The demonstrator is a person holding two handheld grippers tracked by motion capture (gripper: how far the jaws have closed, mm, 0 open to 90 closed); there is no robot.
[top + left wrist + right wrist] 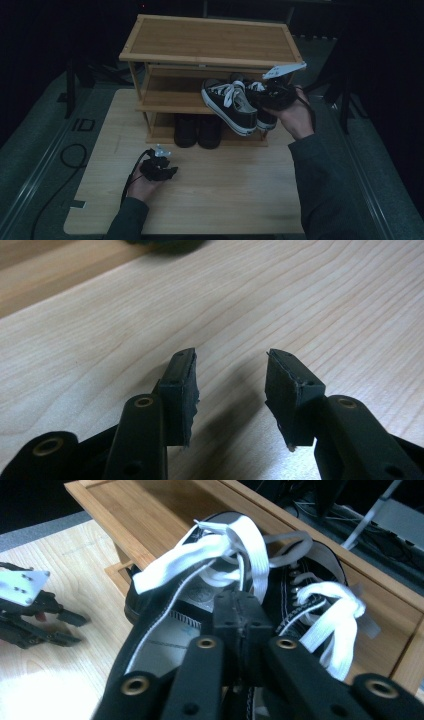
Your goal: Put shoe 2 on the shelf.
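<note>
Two black sneakers with white laces, one (227, 104) to the left and one (265, 120) to the right, hang in the air in front of the wooden shoe rack (210, 40), level with its middle shelf. My right gripper (274, 94) is shut on them; in the right gripper view its jaws (242, 611) pinch the inner collars of the left sneaker (160, 635) and the right sneaker (320, 580) together. My left gripper (167, 171) rests low over the table (215, 195), open, with nothing between its fingertips (230, 377). It also appears as the far gripper (30, 615).
A pair of black boots (197, 131) stands on the rack's bottom shelf. The rack's top (150, 510) is bare. A black cable (70, 160) lies on the floor left of the table. Dark surroundings lie beyond the table edges.
</note>
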